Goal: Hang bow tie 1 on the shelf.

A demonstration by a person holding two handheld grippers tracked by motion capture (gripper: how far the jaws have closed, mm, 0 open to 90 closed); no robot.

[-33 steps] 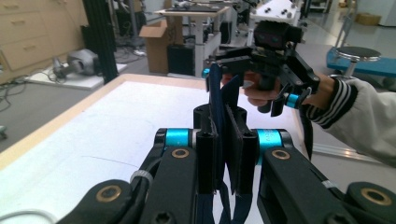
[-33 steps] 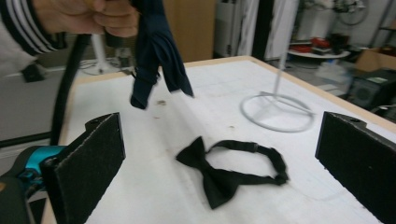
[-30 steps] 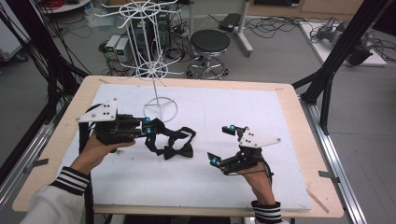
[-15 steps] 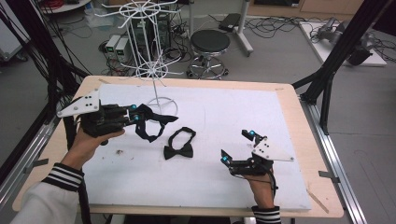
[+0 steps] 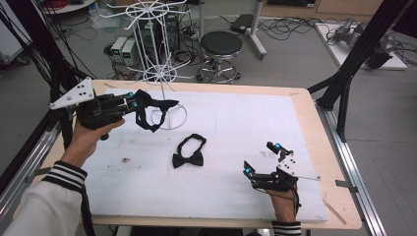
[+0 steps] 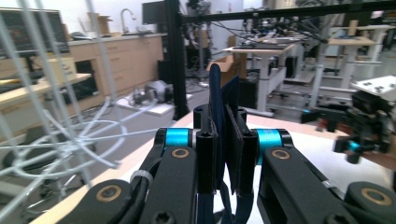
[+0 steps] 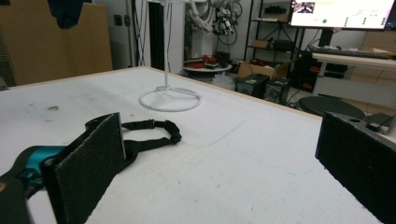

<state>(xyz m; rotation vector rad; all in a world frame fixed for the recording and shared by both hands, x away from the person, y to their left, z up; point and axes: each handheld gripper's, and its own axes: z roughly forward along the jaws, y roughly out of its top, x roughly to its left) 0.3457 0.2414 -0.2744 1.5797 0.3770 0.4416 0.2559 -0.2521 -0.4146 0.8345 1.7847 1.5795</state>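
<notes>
Clearly you had a soft, light thing in your left hand-held gripper: its jaws were closed flat on the dark bow tie at the upper left of the high view, with the strap hanging in a slack loop below and one end poking toward the white wire rack. In the left gripper view the fabric stood pinched between the two pads, folded on itself. Cloth like that would sag and swing rather than hold a shape, and I judge it unlikely to slip or break. Your hold on the thicker bow part looked sensible; the thin strap would be the part to drape over a wire arm.

A second bow tie lay flat on the white desk cover near the middle of the frame, its strap curled in a ring. Your right hand-held gripper rested at the lower right, jaws wide apart and holding nothing, well apart from it.
</notes>
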